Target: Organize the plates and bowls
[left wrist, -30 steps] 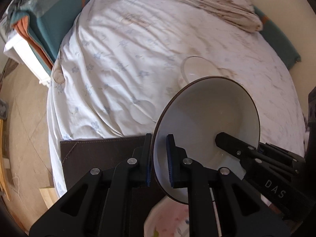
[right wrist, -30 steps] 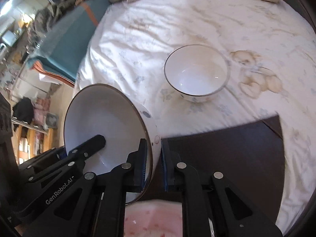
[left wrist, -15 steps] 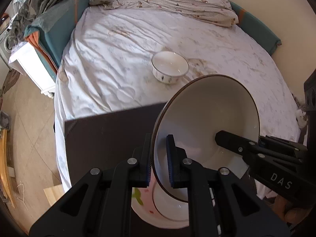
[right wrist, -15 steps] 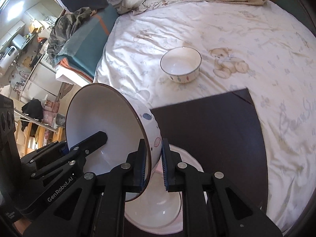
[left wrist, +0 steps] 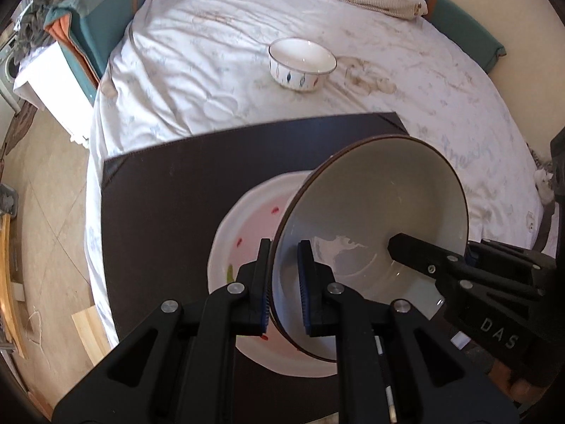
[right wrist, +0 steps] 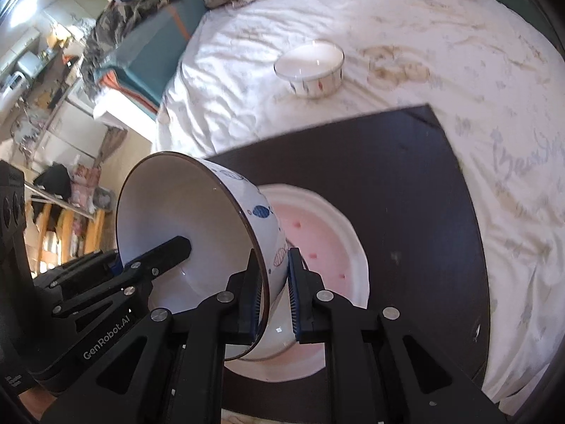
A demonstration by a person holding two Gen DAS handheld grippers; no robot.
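Together, left gripper point(left wrist: 284, 282) and right gripper point(right wrist: 273, 289) clamp narrow jaws on the large bowl's point(left wrist: 374, 219) opposite rims.

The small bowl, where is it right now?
The small bowl sits upright on the bedsheet, just past the far edge of the dark mat, upper centre in both wrist views.

White dishes against a dark brown mat point(left wrist: 169, 212)

The large bowl point(right wrist: 261, 233) was white, brown-rimmed, with blue fish; the plate point(right wrist: 328, 243) pink-centred with red specks; the small bowl point(left wrist: 300, 62) white with leaf motifs.
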